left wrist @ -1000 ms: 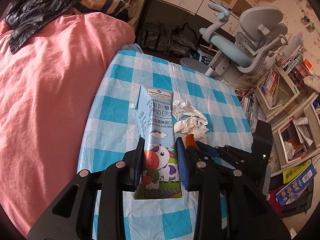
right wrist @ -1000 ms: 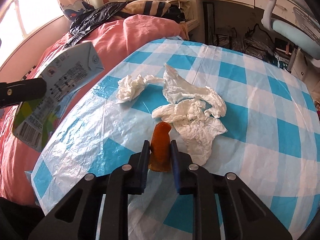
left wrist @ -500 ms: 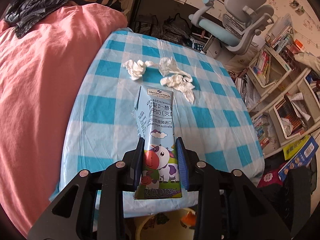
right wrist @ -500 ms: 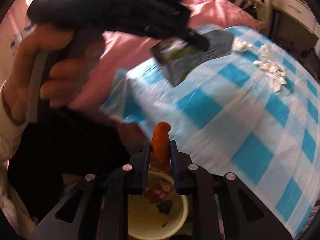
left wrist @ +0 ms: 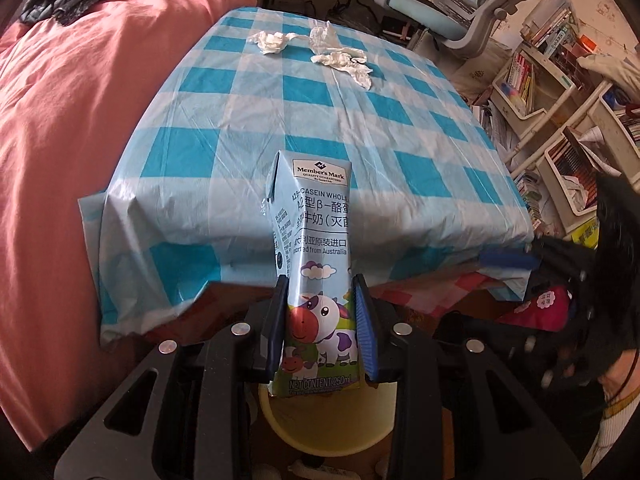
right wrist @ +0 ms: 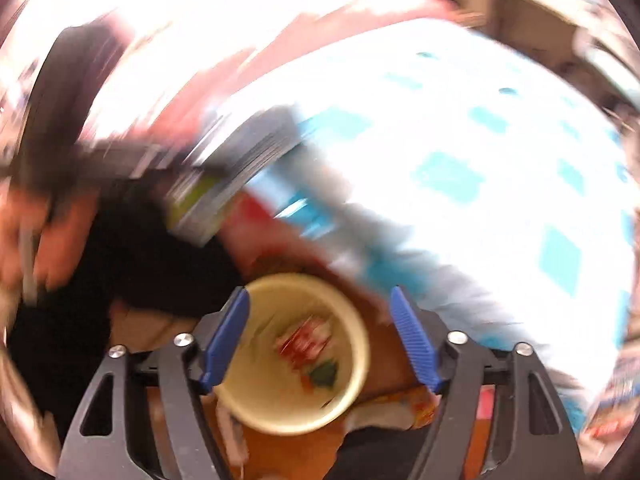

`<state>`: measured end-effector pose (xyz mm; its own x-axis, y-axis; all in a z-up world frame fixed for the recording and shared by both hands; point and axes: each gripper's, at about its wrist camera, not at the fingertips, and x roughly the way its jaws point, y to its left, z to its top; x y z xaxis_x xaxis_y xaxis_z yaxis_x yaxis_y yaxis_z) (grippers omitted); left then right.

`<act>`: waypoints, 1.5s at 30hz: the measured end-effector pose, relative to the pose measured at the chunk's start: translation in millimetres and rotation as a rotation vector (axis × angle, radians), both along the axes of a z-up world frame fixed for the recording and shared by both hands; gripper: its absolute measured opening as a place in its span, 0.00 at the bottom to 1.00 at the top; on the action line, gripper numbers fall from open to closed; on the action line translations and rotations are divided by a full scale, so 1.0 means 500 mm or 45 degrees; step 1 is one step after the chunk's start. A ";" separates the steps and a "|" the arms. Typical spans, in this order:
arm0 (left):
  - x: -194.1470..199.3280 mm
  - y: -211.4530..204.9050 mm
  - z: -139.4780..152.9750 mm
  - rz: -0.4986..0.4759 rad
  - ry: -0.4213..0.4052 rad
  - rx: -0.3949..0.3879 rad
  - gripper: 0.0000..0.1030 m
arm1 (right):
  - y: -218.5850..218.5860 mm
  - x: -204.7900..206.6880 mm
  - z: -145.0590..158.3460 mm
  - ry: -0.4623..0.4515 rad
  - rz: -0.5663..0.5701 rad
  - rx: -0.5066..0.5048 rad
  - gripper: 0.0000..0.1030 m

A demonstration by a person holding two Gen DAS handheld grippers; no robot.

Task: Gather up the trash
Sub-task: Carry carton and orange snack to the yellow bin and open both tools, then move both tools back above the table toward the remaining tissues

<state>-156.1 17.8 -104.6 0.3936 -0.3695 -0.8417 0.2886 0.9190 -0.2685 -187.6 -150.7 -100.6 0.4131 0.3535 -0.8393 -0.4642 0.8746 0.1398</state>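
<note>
Now, by view:

Left wrist view, grip: the left gripper [left wrist: 322, 324] pinched the milk carton [left wrist: 316, 276] between its two blue pads, pressed on the lower printed part; the carton stood upright and rose well beyond the fingertips.

Left wrist view, bin: the yellow bin [left wrist: 320, 432] lay directly below the carton's base, its rim showing between and under the fingers.

Left wrist view, remaining trash: the crumpled tissues [left wrist: 340, 56] lay far ahead of the fingertips on the checked tablecloth [left wrist: 360, 128], toward its far end, well apart from the carton.

Left wrist view, other tool: a blue pad of the right gripper [left wrist: 506, 259] showed to the right of the fingers, at the table's near edge.

Right wrist view, fingers: the right gripper [right wrist: 320, 336] had its fingers spread and opening; nothing sat between the pads.

Right wrist view, bin: the yellow bin [right wrist: 294, 354] lay below and between the fingertips, with coloured scraps inside; what they were could not be told through the blur.

Right wrist view, carton: a blurred shape up and left of the fingers was probably the milk carton [right wrist: 232, 172].

Step in hand (judgement): dropping the carton into the bin.

Method (judgement): centre the carton's base over the bin mouth, lower it near the rim, then part the pads fully so it falls clear; keep the right tool out of the drop path.

Risk (judgement): an off-centre release could tip the tall carton off the rim.
</note>
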 end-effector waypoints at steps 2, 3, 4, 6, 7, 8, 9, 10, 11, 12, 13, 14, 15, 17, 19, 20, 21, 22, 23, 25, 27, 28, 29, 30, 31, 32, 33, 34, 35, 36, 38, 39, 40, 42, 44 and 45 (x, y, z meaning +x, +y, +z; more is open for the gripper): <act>-0.014 -0.005 0.000 -0.014 -0.030 0.027 0.29 | -0.049 0.023 0.022 -0.067 -0.130 0.026 0.72; -0.017 -0.006 -0.001 -0.013 -0.032 0.030 0.29 | -0.067 0.030 0.031 -0.090 -0.180 0.037 0.72; -0.020 -0.005 0.000 -0.013 -0.026 0.019 0.29 | -0.092 0.036 0.043 -0.124 -0.242 0.051 0.72; -0.028 -0.009 0.004 -0.022 -0.030 0.013 0.29 | -0.133 0.042 0.064 -0.193 -0.344 0.087 0.73; -0.038 -0.013 0.002 -0.036 -0.027 0.021 0.29 | -0.152 0.045 0.070 -0.224 -0.386 0.098 0.75; -0.046 -0.019 -0.005 -0.053 -0.005 0.023 0.29 | -0.169 0.045 0.073 -0.257 -0.437 0.107 0.78; -0.055 -0.025 -0.015 -0.077 0.033 0.024 0.29 | -0.174 0.045 0.069 -0.277 -0.476 0.116 0.79; -0.066 -0.036 -0.033 -0.115 0.091 0.033 0.29 | -0.189 0.049 0.064 -0.277 -0.521 0.116 0.80; -0.074 -0.046 -0.048 -0.147 0.138 0.050 0.30 | -0.199 0.057 0.064 -0.270 -0.552 0.108 0.80; -0.082 -0.057 -0.061 -0.177 0.175 0.079 0.32 | -0.206 0.061 0.063 -0.279 -0.577 0.108 0.80; -0.086 -0.067 -0.068 -0.205 0.195 0.110 0.35 | -0.217 0.065 0.073 -0.289 -0.588 0.106 0.81; -0.089 -0.075 -0.068 -0.221 0.190 0.144 0.43 | -0.217 0.068 0.073 -0.300 -0.596 0.098 0.83; -0.090 -0.078 -0.061 -0.220 0.157 0.171 0.53 | -0.217 0.066 0.074 -0.310 -0.599 0.088 0.85; -0.091 -0.072 -0.039 -0.191 0.071 0.200 0.64 | -0.214 0.065 0.079 -0.329 -0.590 0.038 0.88; -0.080 -0.060 -0.010 -0.136 -0.032 0.231 0.70 | -0.209 0.053 0.075 -0.333 -0.569 -0.023 0.89; -0.072 -0.051 0.009 -0.098 -0.087 0.235 0.76 | -0.206 0.050 0.070 -0.329 -0.559 -0.049 0.89; -0.063 -0.040 0.027 -0.057 -0.137 0.231 0.81 | -0.201 0.052 0.067 -0.324 -0.548 -0.070 0.89; -0.053 -0.028 0.048 -0.010 -0.187 0.221 0.83 | -0.196 0.056 0.063 -0.321 -0.537 -0.085 0.89; -0.040 -0.018 0.068 0.036 -0.229 0.208 0.87 | -0.193 0.058 0.061 -0.322 -0.530 -0.095 0.89; -0.007 0.002 0.106 0.116 -0.295 0.179 0.89 | -0.186 0.063 0.062 -0.330 -0.522 -0.111 0.90; 0.041 0.009 0.138 0.168 -0.335 0.166 0.93 | -0.182 0.068 0.063 -0.340 -0.522 -0.121 0.90; 0.066 0.015 0.152 0.194 -0.356 0.166 0.93 | -0.180 0.073 0.063 -0.343 -0.523 -0.124 0.91; 0.092 0.019 0.164 0.212 -0.370 0.171 0.93 | -0.178 0.078 0.062 -0.342 -0.521 -0.125 0.91; 0.115 0.025 0.176 0.232 -0.384 0.178 0.93 | -0.175 0.082 0.061 -0.338 -0.518 -0.128 0.91; 0.138 0.028 0.186 0.255 -0.399 0.184 0.93 | -0.170 0.088 0.059 -0.331 -0.512 -0.134 0.91; 0.160 0.034 0.193 0.280 -0.411 0.183 0.93 | -0.165 0.093 0.056 -0.322 -0.504 -0.140 0.91; 0.174 0.043 0.195 0.305 -0.418 0.177 0.93 | -0.158 0.097 0.052 -0.312 -0.493 -0.148 0.91; 0.187 0.055 0.187 0.338 -0.423 0.172 0.93 | -0.150 0.100 0.049 -0.304 -0.475 -0.160 0.91; 0.196 0.066 0.174 0.369 -0.409 0.179 0.93 | -0.141 0.102 0.046 -0.300 -0.456 -0.175 0.91; 0.209 0.072 0.155 0.400 -0.349 0.206 0.93 | -0.131 0.104 0.042 -0.297 -0.432 -0.194 0.91; 0.225 0.082 0.135 0.404 -0.236 0.141 0.93 | -0.113 0.106 0.036 -0.290 -0.392 -0.225 0.91; 0.224 0.085 0.135 0.405 -0.231 0.095 0.93 | -0.107 0.106 0.034 -0.287 -0.379 -0.233 0.91; 0.222 0.083 0.138 0.406 -0.245 0.088 0.93 | -0.099 0.106 0.031 -0.283 -0.362 -0.243 0.91; 0.214 0.067 0.137 0.373 -0.275 0.126 0.93 | -0.087 0.103 0.029 -0.286 -0.334 -0.268 0.91; 0.212 0.053 0.130 0.337 -0.267 0.153 0.93 | -0.080 0.099 0.027 -0.295 -0.315 -0.292 0.92; 0.210 0.048 0.126 0.328 -0.261 0.154 0.93 | -0.080 0.098 0.026 -0.293 -0.313 -0.298 0.92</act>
<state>-51.1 41.9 -41.5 0.6263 -0.1384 -0.7672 0.0794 0.9903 -0.1139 -138.6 -190.5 -87.7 0.6477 0.0315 -0.7612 -0.2335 0.9593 -0.1589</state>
